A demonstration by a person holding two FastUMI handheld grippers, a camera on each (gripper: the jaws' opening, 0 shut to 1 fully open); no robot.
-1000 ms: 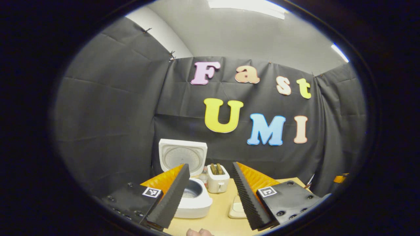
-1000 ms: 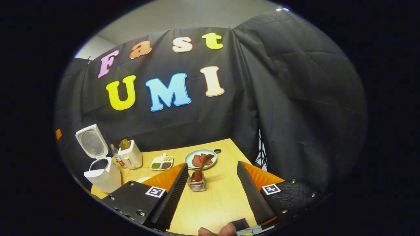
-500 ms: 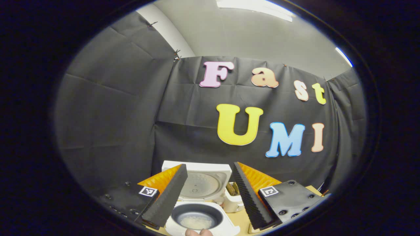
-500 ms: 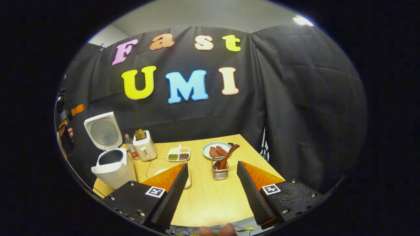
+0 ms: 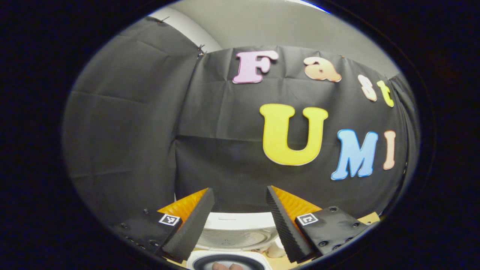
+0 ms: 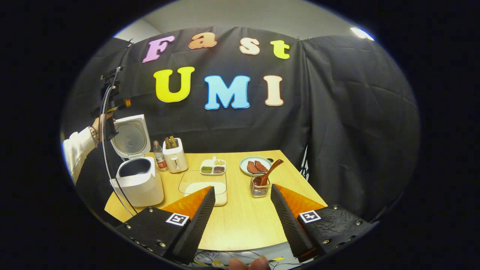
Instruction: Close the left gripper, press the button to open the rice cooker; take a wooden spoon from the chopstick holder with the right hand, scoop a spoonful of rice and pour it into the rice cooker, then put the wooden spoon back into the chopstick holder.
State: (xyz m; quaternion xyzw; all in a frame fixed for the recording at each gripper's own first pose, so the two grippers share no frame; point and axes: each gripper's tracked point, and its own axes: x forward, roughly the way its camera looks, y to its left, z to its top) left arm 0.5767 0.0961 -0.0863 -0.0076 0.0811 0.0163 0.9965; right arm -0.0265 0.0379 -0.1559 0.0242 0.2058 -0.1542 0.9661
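Right gripper [image 6: 240, 210] spread wide and empty, short of the wooden spoon [image 6: 267, 174] leaning in the chopstick holder [image 6: 259, 188]; spoon judged light, stiff, smooth, best pinched on the upper handle; left gripper [image 5: 237, 210] likewise wide open.

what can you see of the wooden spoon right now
The wooden spoon is dark reddish-brown, smooth and glossy. It stands in the wire chopstick holder on the table, one end down inside and the other leaning up and to the right over the rim, toward the plate. Only the holder touches it.
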